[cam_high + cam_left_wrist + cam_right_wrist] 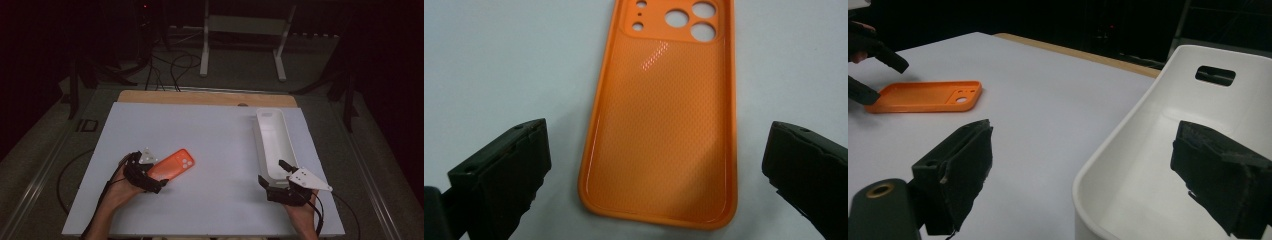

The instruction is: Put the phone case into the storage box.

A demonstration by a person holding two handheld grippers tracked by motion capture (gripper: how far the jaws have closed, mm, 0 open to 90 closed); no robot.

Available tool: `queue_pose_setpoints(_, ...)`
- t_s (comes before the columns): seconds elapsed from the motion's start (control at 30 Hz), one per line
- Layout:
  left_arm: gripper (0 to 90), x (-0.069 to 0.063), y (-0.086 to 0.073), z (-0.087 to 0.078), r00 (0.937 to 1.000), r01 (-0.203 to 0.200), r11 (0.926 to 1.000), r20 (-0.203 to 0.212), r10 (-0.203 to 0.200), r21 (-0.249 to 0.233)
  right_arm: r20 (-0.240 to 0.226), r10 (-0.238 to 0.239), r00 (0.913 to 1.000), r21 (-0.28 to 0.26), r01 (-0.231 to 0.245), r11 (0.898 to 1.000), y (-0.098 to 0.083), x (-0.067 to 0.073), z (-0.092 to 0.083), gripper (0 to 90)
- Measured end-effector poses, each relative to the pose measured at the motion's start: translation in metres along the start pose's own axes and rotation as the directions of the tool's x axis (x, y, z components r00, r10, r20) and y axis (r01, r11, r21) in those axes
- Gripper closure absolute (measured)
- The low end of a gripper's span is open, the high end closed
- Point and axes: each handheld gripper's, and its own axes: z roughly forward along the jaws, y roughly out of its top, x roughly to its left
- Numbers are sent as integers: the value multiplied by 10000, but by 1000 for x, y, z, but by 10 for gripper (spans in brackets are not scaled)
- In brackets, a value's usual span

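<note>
Left gripper view: gripper point(659, 170) open astride orange case point(664, 120), flat on bench point(220, 135); prob skids if pinched off-centre; right gripper point(276, 172) open.

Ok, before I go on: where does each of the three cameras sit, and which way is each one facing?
High view: above the person's side, looking forward and down on the white table; both forearms, left gripper, right gripper.
Left gripper view: on the left gripper, looking down over the orange phone case; its open jaws.
Right gripper view: on the right gripper, low, facing the white tray; its open jaws.
Shared: every view shows the case.
</note>
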Motion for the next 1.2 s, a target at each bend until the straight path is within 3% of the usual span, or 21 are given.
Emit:
queue_pose_setpoints(0.8,42,0,-1,11,9998,-174,9946,-20,177,1024,26,-36,10000,-19,37,10000,0,-1,-1,95)
queue_pose_setpoints(1.2,72,5,1,13,9990,-177,9920,420,125,1252,7,-49,10000,-3,49,10000,1,0,0,96)
